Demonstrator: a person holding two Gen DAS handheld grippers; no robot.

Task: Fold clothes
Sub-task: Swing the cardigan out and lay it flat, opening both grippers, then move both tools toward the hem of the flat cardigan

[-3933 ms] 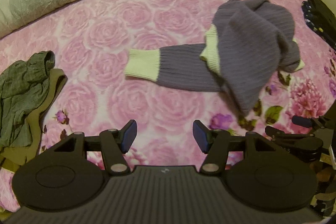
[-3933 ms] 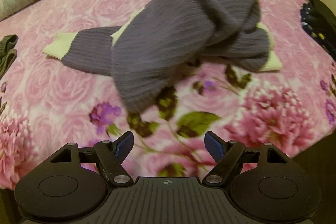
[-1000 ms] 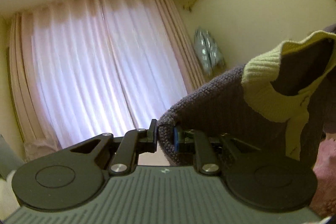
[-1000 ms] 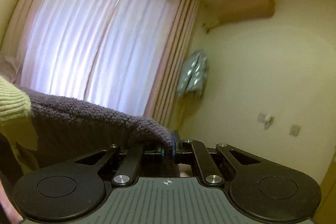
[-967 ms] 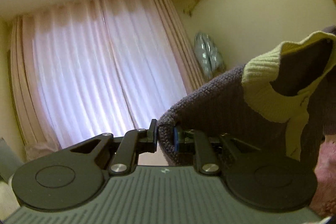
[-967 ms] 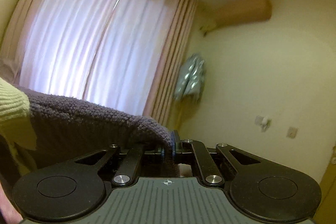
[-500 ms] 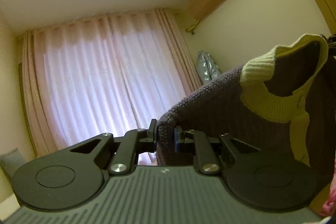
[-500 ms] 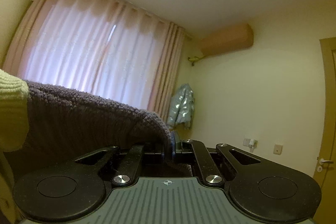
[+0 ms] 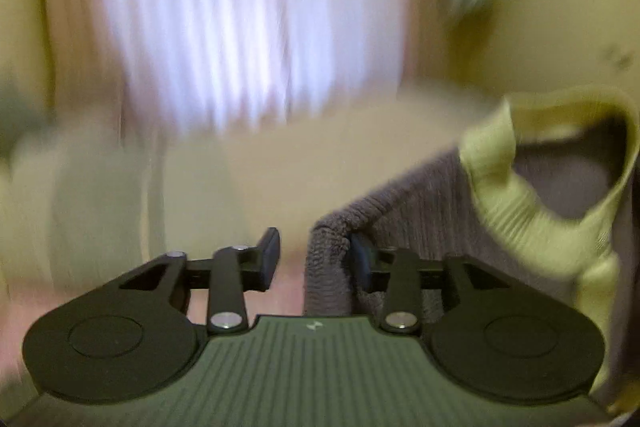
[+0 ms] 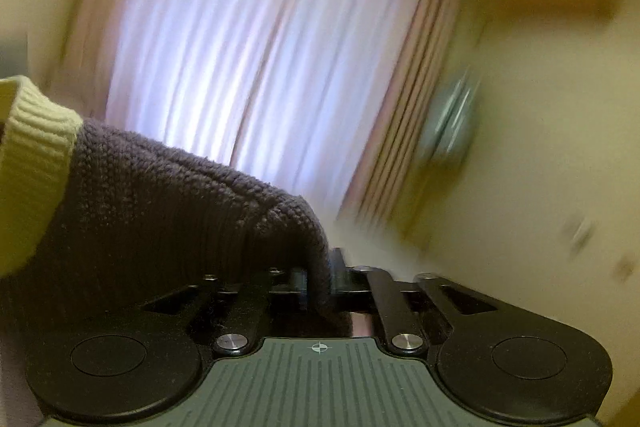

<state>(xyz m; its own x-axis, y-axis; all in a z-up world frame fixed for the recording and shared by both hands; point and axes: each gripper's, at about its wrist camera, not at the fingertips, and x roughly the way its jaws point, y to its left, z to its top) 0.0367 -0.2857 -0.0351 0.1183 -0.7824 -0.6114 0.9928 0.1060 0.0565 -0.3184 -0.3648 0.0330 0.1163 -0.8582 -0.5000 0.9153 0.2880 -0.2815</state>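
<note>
left gripper (image 9: 314,259) has just been opening, jaws now apart, purple sweater (image 9: 416,203) (yellow-green collar) against one pad only; right gripper (image 10: 320,279) pinches the sweater's edge.

The sweater (image 10: 168,211) is showing as a thick, coarse rib knit, its grey-purple body fuzzy and rough, its pale yellow-green collar (image 9: 516,203) and cuff (image 10: 32,163) in a tighter ribbed knit. Both grippers are looking like matt black plastic, their ribbed grey-green bodies dull, with small shiny metal pivot pins (image 9: 225,319) catching light. The curtain (image 10: 224,59) is reading as thin, sheer pleated cloth, blurred.
</note>
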